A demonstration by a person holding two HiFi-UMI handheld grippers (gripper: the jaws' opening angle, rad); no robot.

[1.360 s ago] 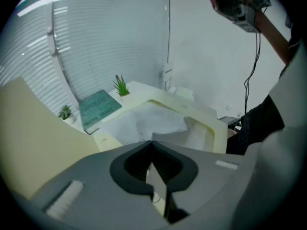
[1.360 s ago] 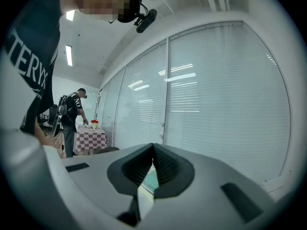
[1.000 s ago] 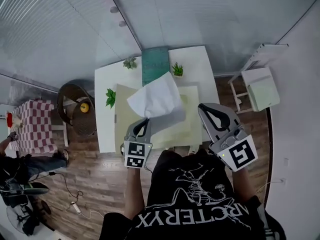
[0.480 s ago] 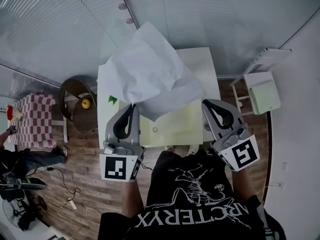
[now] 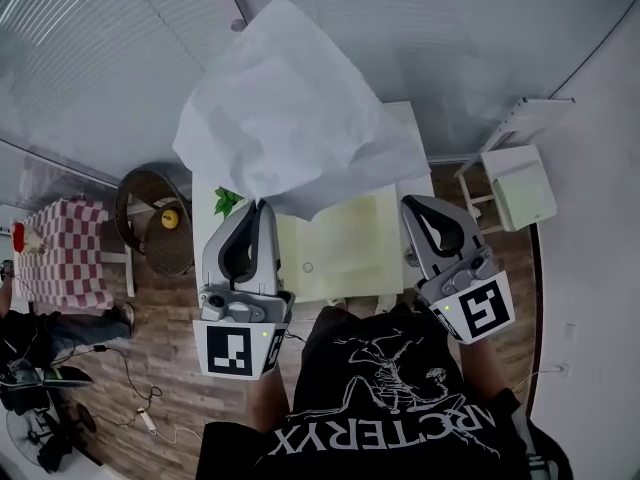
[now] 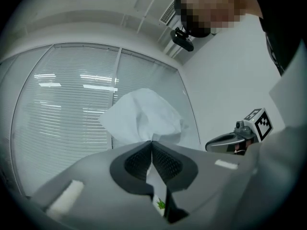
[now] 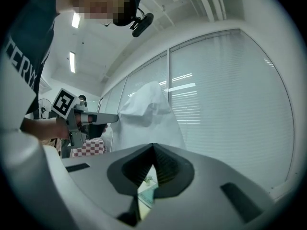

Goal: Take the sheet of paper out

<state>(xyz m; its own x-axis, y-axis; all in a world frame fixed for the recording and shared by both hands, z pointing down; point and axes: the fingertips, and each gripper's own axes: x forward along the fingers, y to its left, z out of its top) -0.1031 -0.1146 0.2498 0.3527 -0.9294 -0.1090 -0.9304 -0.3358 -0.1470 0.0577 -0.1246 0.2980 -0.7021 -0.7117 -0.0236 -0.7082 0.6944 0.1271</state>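
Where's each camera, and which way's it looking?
Head view: on the person's head, looking down: table, shirt, left hand-held gripper, right hand-held gripper.
Left gripper view: on that gripper, facing blinds; jaws shut on sheet of paper; shirt at right.
Right gripper view: on that gripper, facing blinds; jaws shut; shirt at left.
All share the paper.

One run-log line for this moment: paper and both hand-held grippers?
sheet of paper: held in air above table | left hand-held gripper: shut on sheet of paper | right hand-held gripper: shut, empty
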